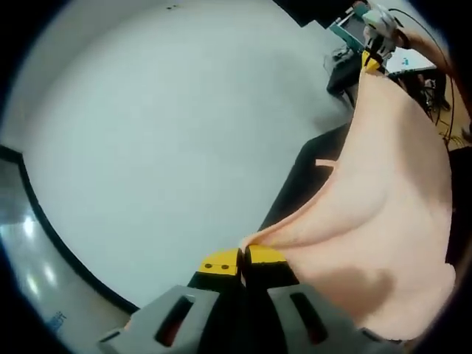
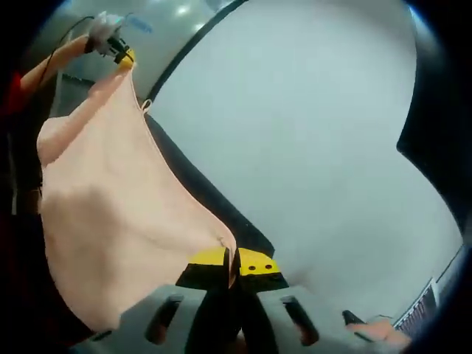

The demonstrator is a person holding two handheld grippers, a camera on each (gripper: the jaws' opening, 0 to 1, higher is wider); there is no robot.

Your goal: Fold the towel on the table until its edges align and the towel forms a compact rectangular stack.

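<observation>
The table (image 1: 147, 125) is the biggest thing here, a wide pale grey-white surface with a dark edge, and in the right gripper view the same table (image 2: 317, 125) spreads under the camera. Above it hangs the towel (image 1: 391, 214), a peach-coloured cloth that is lifted off the table and stretched between the two tools; it sags in the middle with soft folds. In the right gripper view the towel (image 2: 110, 221) hangs as a broad sheet on the left side, with a thin hem along its upper edge. The left gripper (image 1: 242, 259) has its yellow-tipped jaws pressed together on one corner of the towel, with no gap visible between them. The right gripper (image 2: 230, 262) is the same, its jaws closed tight on another corner of the cloth. Each tool can be seen far away in the other view: the right gripper (image 1: 371, 59) pinches the top corner of the towel in the left gripper view, and the left gripper (image 2: 122, 54) holds the far corner in the right gripper view, with a hand behind it.
</observation>
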